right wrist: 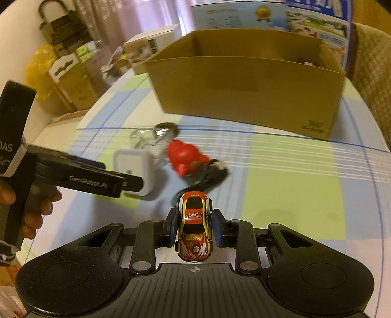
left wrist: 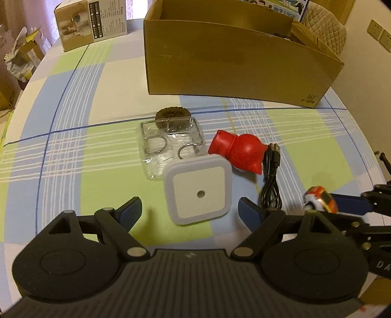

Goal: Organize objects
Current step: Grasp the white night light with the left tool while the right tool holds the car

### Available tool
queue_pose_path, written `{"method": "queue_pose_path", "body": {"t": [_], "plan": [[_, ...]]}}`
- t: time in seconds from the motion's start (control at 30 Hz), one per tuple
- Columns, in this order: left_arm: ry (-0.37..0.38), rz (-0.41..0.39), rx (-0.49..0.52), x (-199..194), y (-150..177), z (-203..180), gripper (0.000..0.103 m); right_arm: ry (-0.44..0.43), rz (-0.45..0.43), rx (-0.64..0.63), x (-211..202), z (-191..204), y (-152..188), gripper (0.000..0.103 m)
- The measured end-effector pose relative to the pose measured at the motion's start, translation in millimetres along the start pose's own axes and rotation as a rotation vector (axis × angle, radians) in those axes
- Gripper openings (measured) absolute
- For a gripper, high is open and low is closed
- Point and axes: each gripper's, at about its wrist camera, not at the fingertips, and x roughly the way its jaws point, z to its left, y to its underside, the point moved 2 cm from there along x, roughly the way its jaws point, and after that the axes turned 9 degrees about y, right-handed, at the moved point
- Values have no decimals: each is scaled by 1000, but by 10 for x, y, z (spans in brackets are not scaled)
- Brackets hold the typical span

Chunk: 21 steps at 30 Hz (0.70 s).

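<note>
My left gripper (left wrist: 190, 208) is open, its blue pads wide apart on either side of a white square night light (left wrist: 198, 188) that lies on the checked tablecloth; neither pad touches it. Behind the light lie a clear plastic case (left wrist: 168, 146), a brown ridged lump (left wrist: 171, 115), a red toy (left wrist: 237, 151) and a coiled black USB cable (left wrist: 271, 176). My right gripper (right wrist: 195, 225) is shut on a small orange toy car (right wrist: 194, 227), held above the cloth. The car (left wrist: 321, 199) also shows at the right of the left wrist view.
An open cardboard box (left wrist: 232, 63) stands at the back of the table, with a printed carton (left wrist: 90, 22) to its left. A person's hand (right wrist: 36, 203) holds the left gripper's handle. Boxes and clutter (right wrist: 66, 73) stand beyond the table's left edge.
</note>
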Motion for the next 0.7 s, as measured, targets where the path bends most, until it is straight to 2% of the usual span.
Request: {"method": "queue_pose_path", "body": {"t": [0.37, 0.7], "plan": [[-78, 8, -50, 235, -95, -74, 82, 20, 14, 31, -1, -368, 5, 26], [-118, 7, -76, 311, -146, -116, 65, 6, 25, 16, 58, -508, -21, 26]]}}
